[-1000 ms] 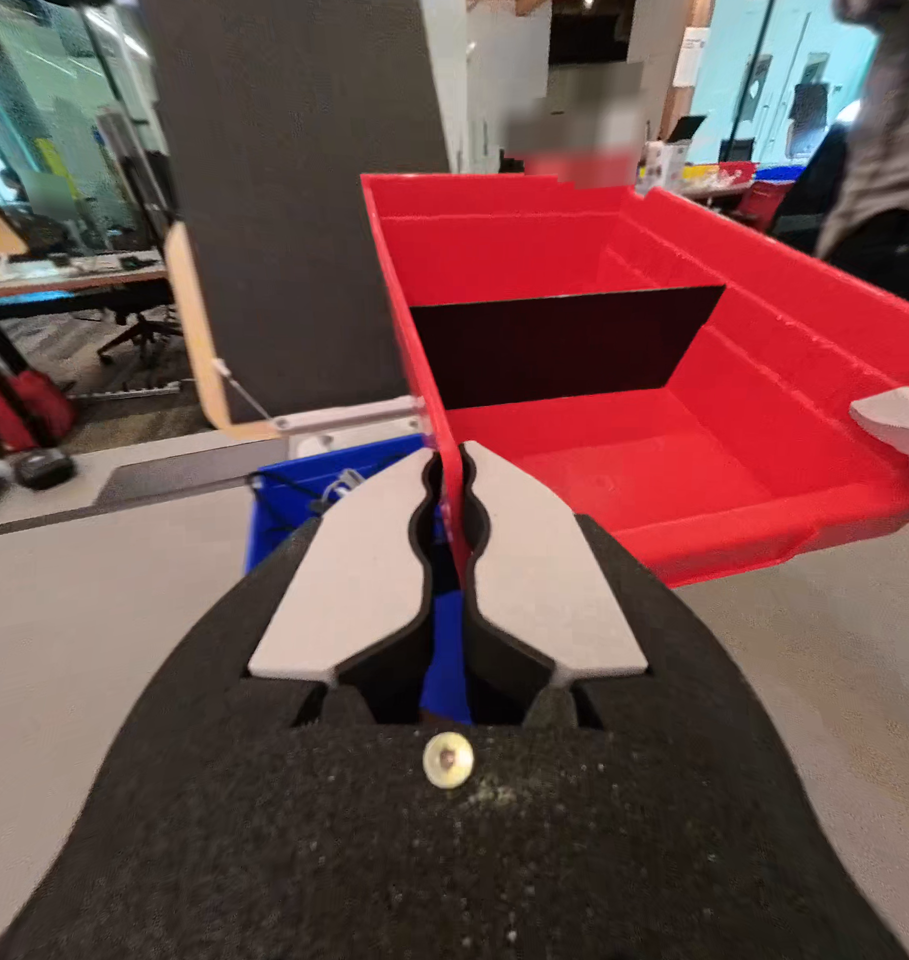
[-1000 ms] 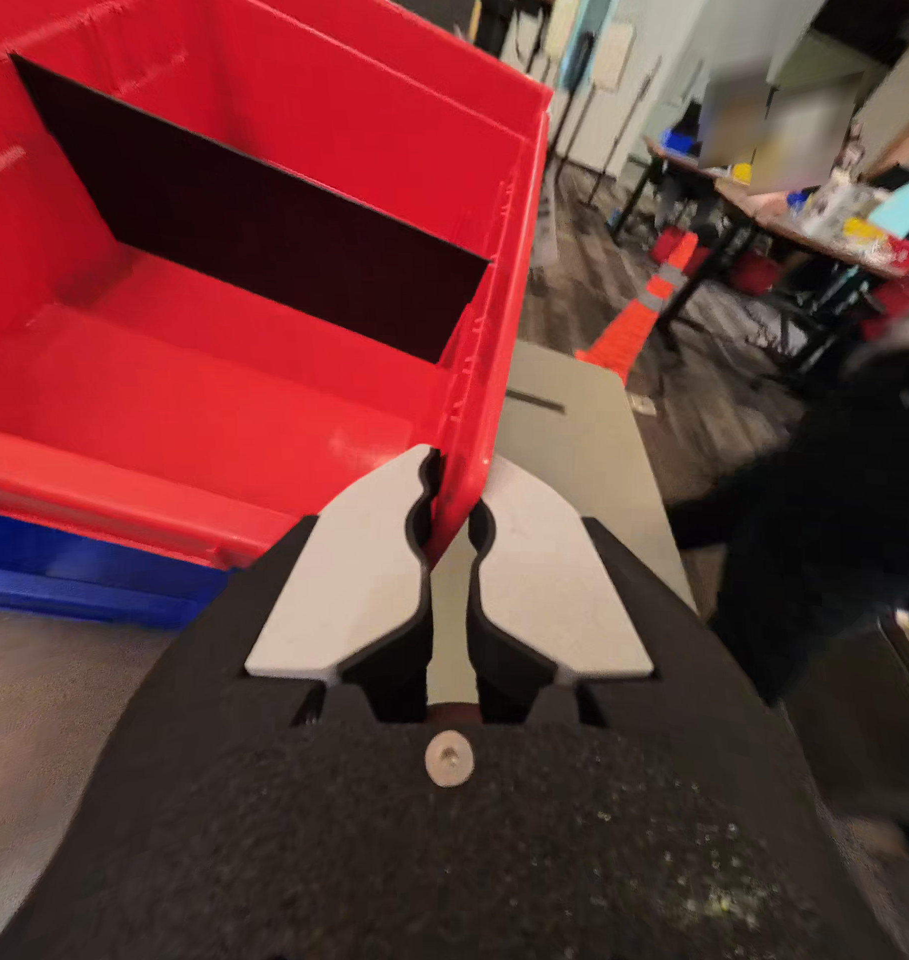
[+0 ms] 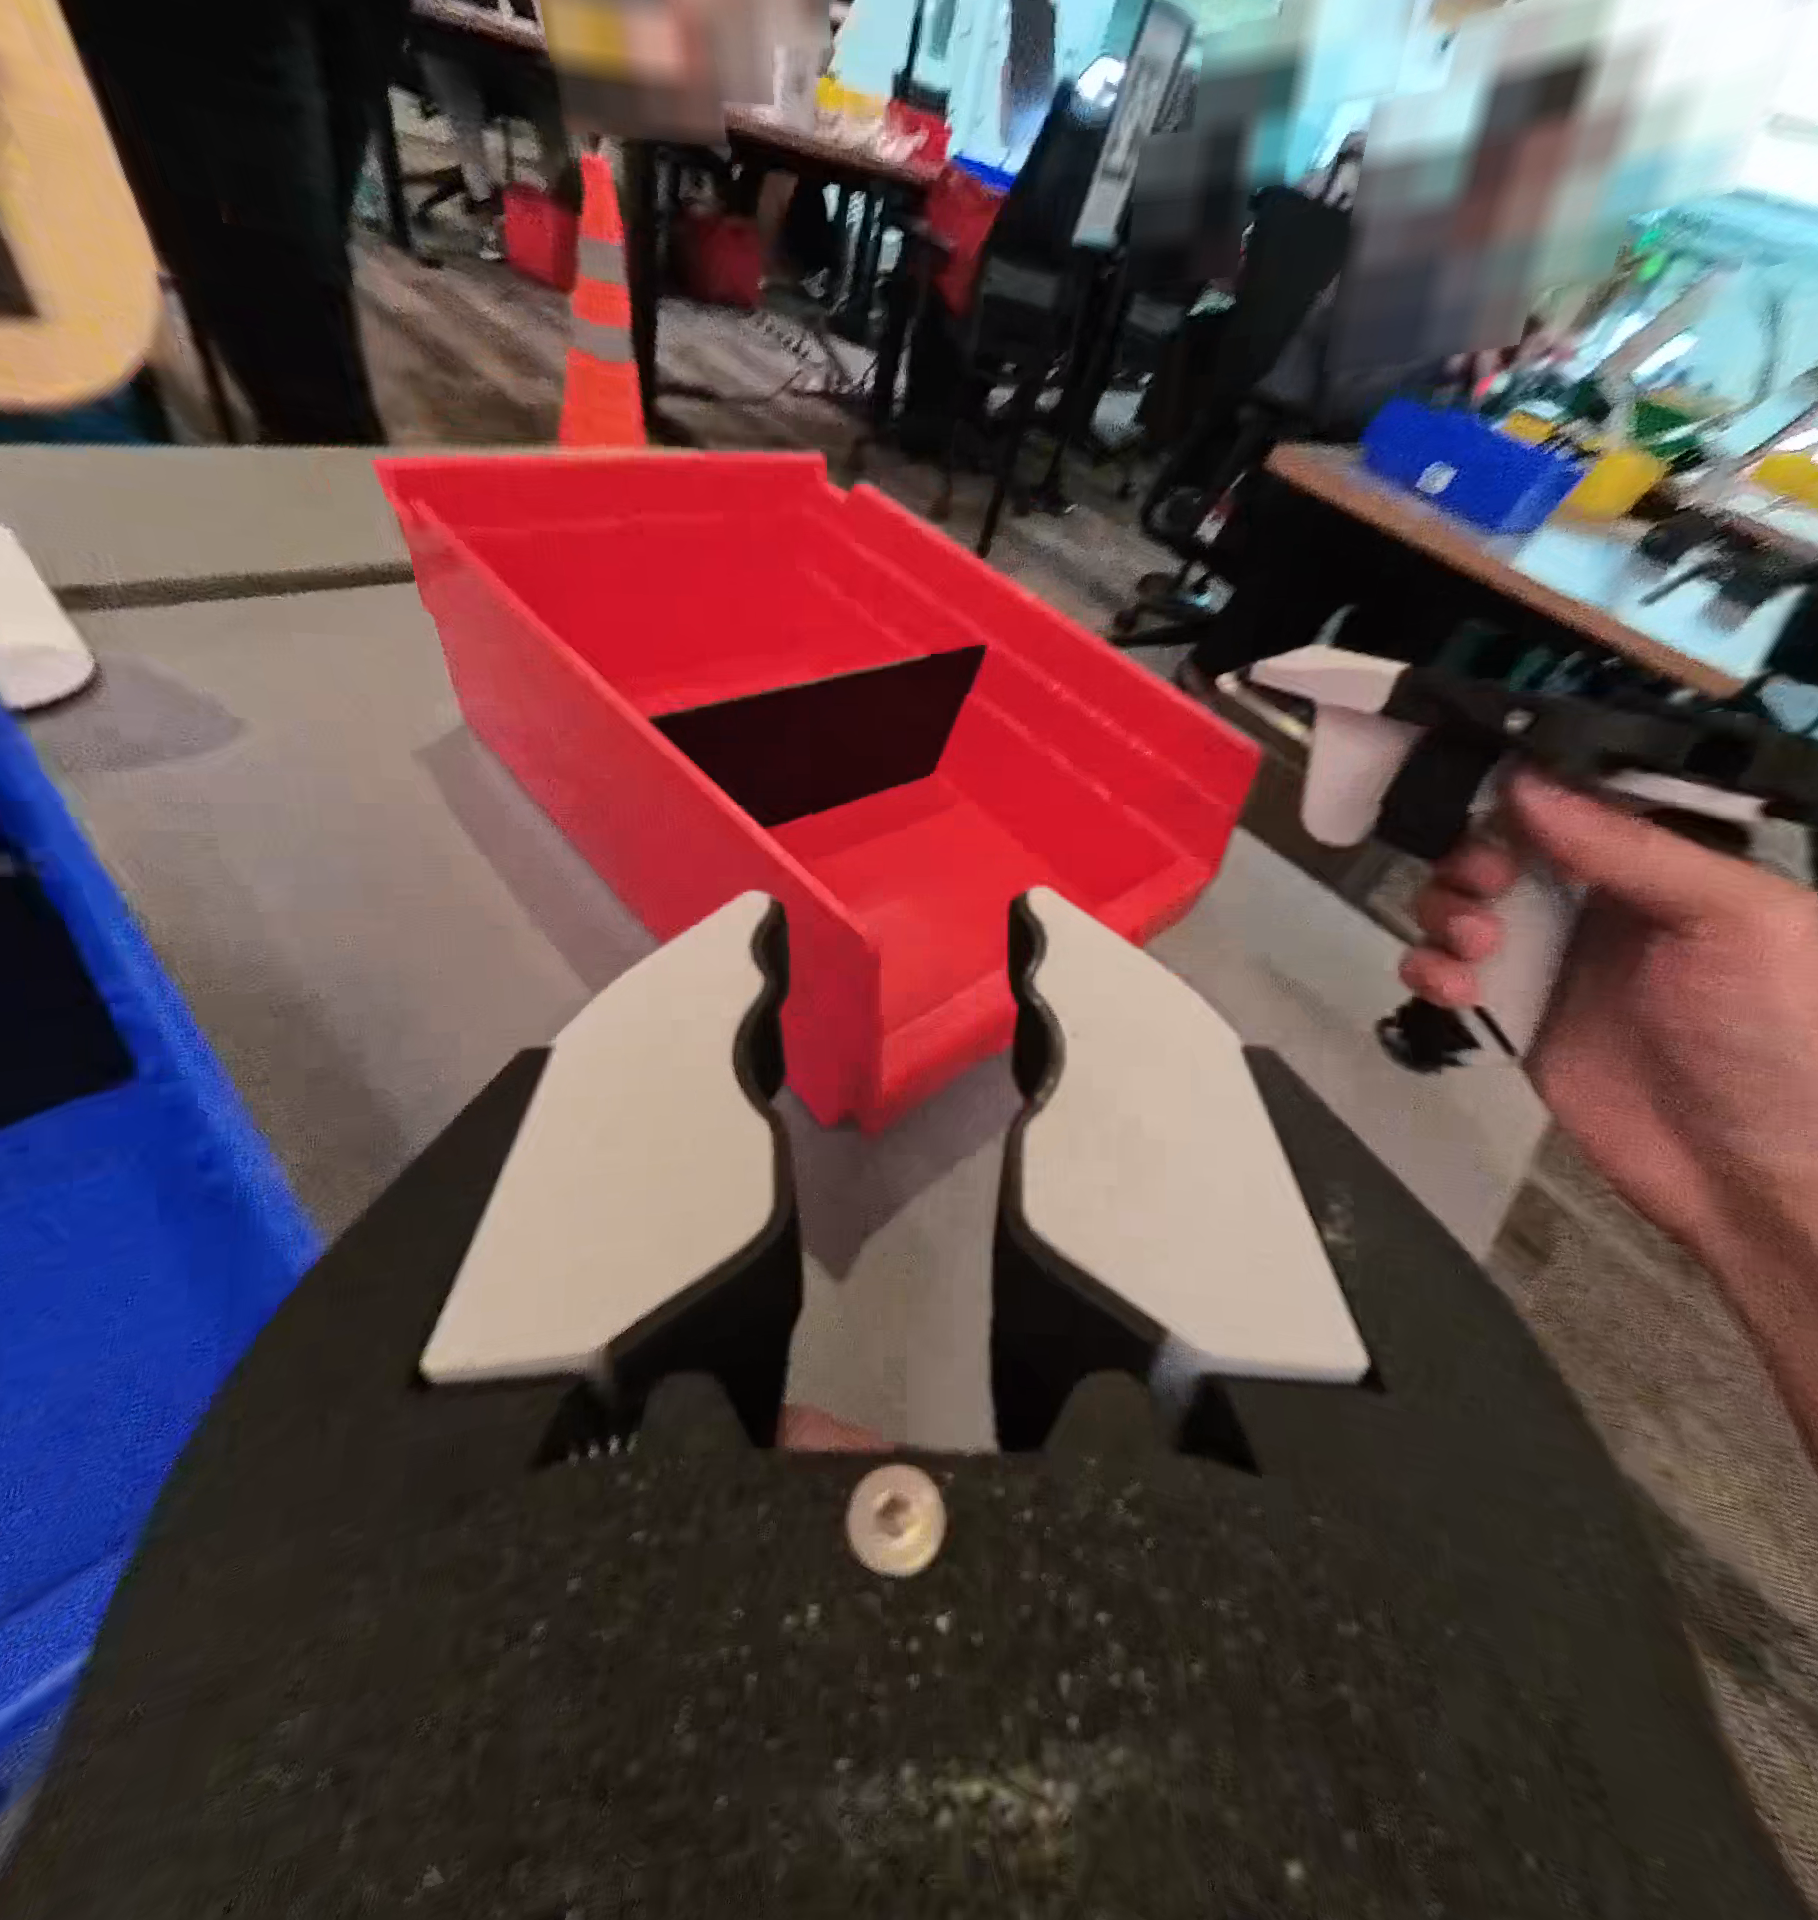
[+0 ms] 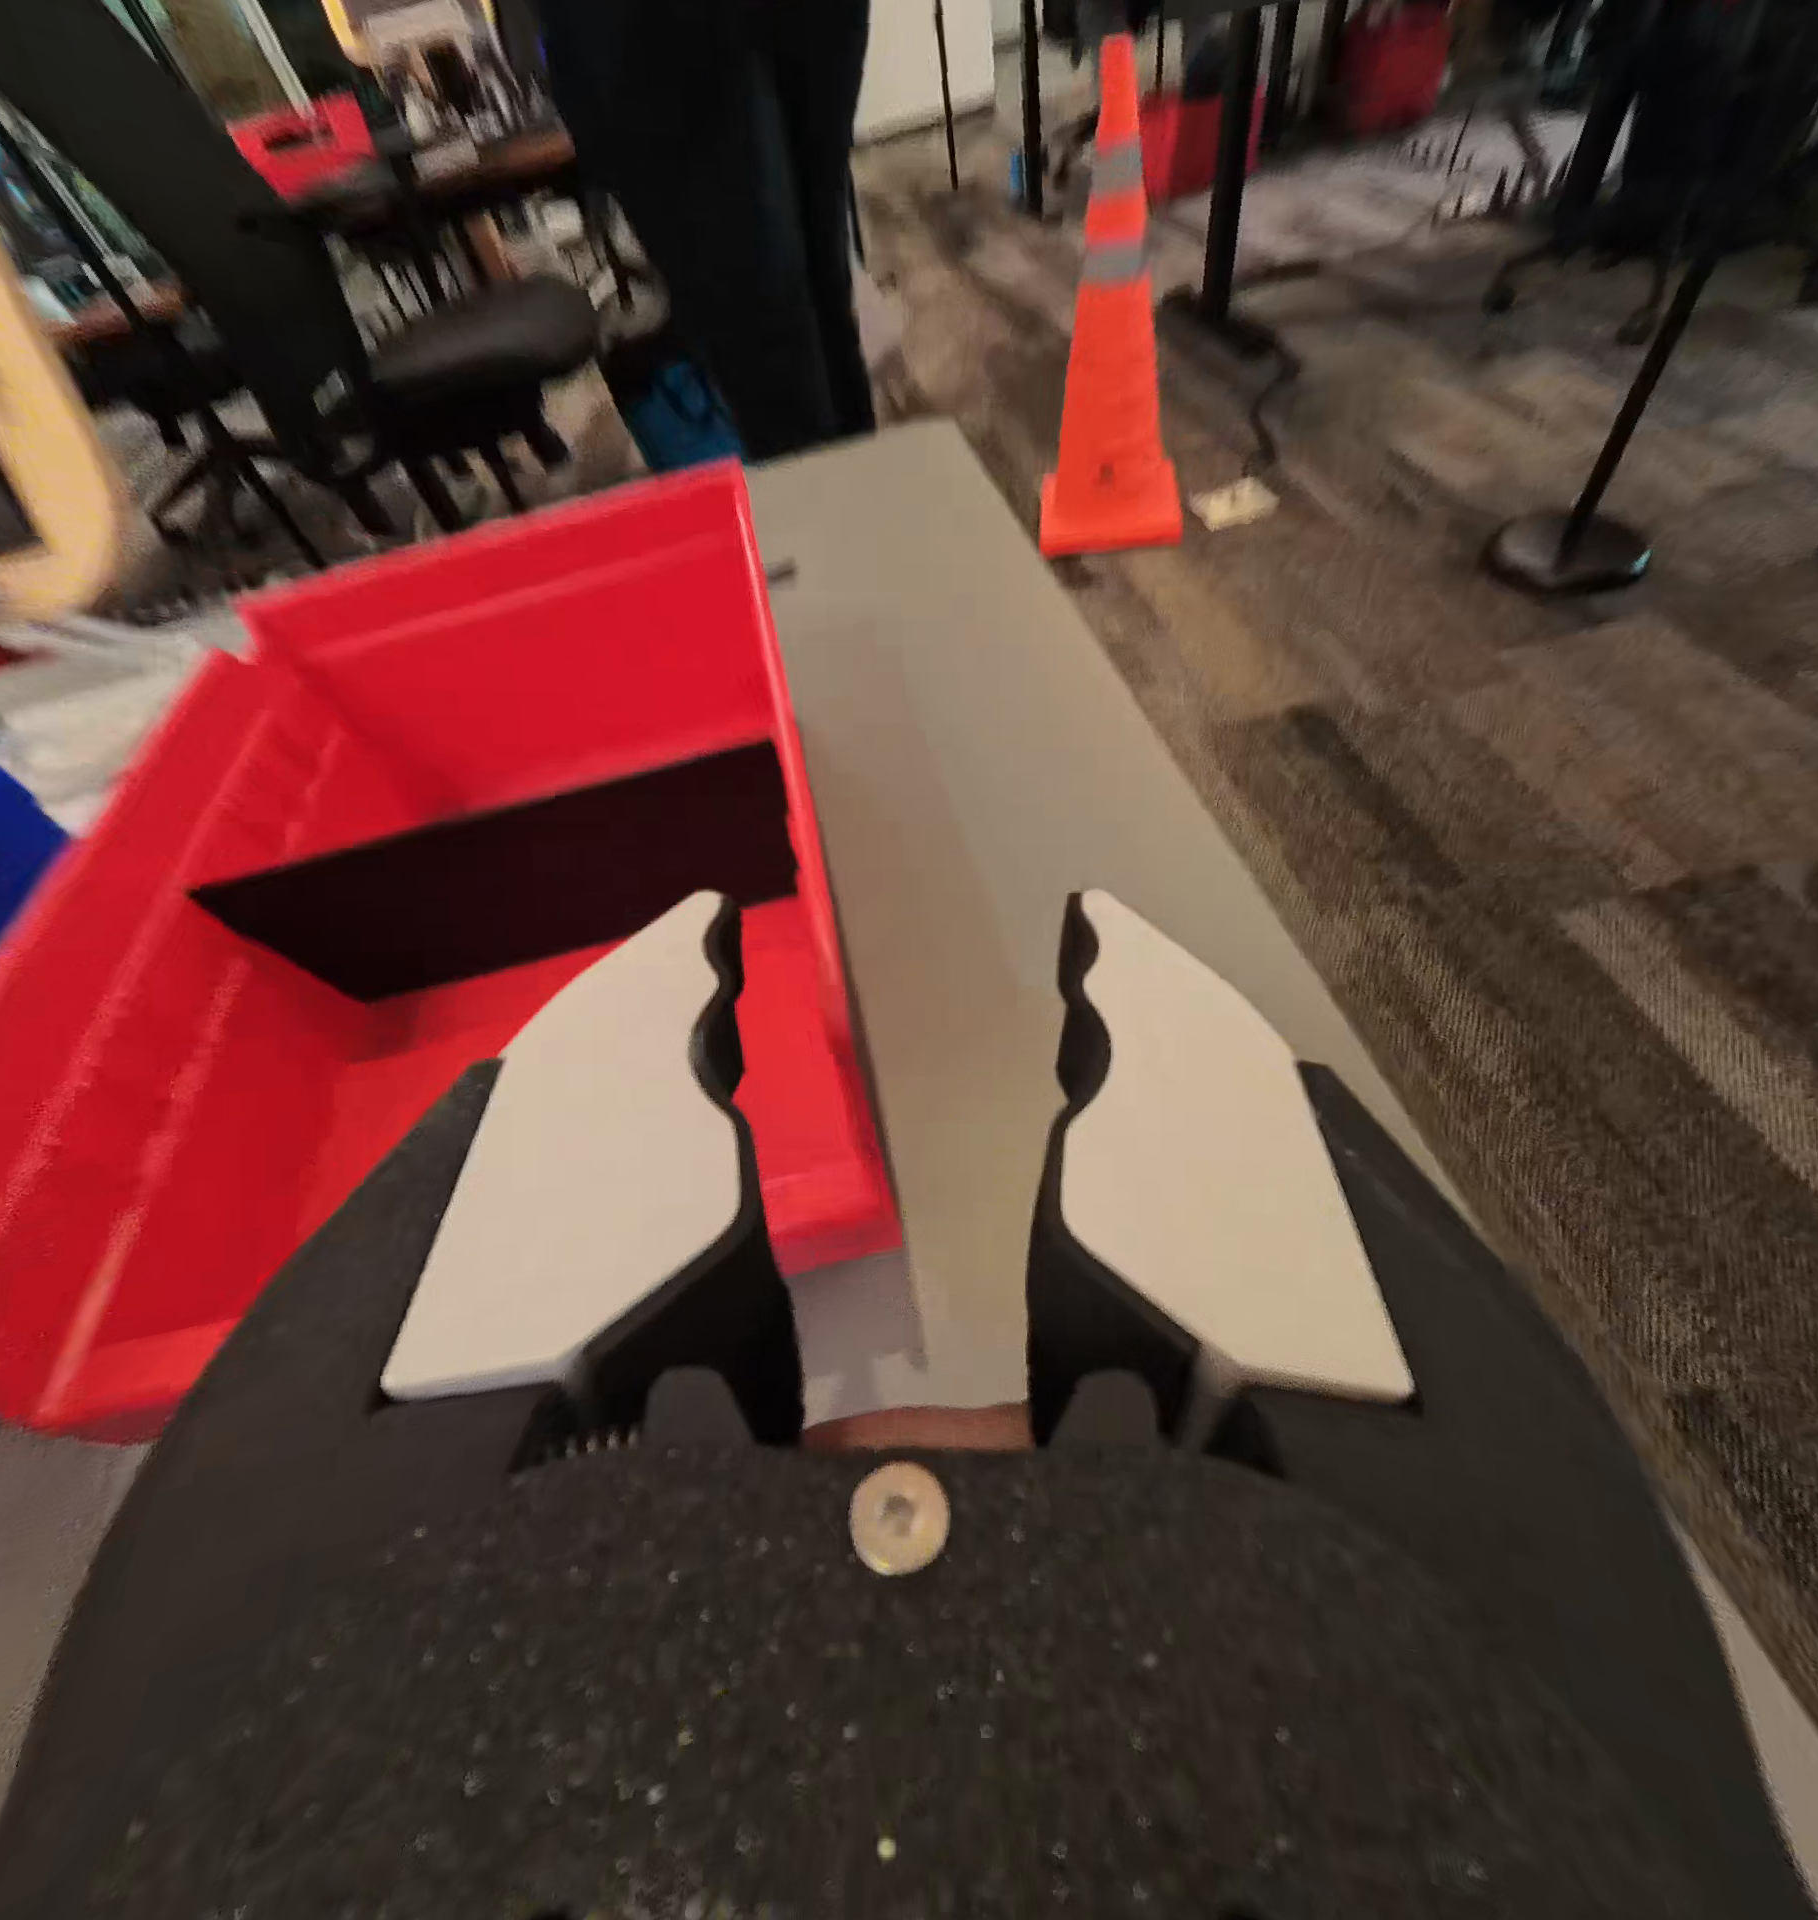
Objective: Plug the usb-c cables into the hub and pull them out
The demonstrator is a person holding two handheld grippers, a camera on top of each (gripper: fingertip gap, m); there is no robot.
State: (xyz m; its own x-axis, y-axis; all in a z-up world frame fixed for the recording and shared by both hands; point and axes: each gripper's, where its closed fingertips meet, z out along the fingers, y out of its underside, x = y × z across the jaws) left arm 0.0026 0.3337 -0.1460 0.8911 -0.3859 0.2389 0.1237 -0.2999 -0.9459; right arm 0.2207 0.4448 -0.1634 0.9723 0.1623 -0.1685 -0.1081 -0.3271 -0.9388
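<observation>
Neither the usb-c cables nor the hub appeared in either of my wrist views, so I could not tell where they lay or which of my grippers was nearer to them. What stood in front of me was a red bin (image 3: 676,613), resting on a grey table (image 3: 292,831), its long axis running away from me and a black divider (image 3: 822,732) crossing its middle; both halves that I could see held nothing.

My left gripper (image 3: 894,940) hung just short of the bin's near corner, its pale fingers (image 3: 635,1153) spread apart and holding nothing. My right gripper (image 4: 900,925) was also spread wide and empty, hovering over the bin's right wall (image 4: 811,935) and the bare strip of table beside it. In the left view that same gripper showed off to the right, gripped by my hand (image 3: 1653,997).

A blue bin (image 3: 105,1247) sat close on my left, its contents mostly out of frame; I judged it the likeliest place to look next. An orange traffic cone (image 4: 1107,343) stood on the floor beyond the table.
</observation>
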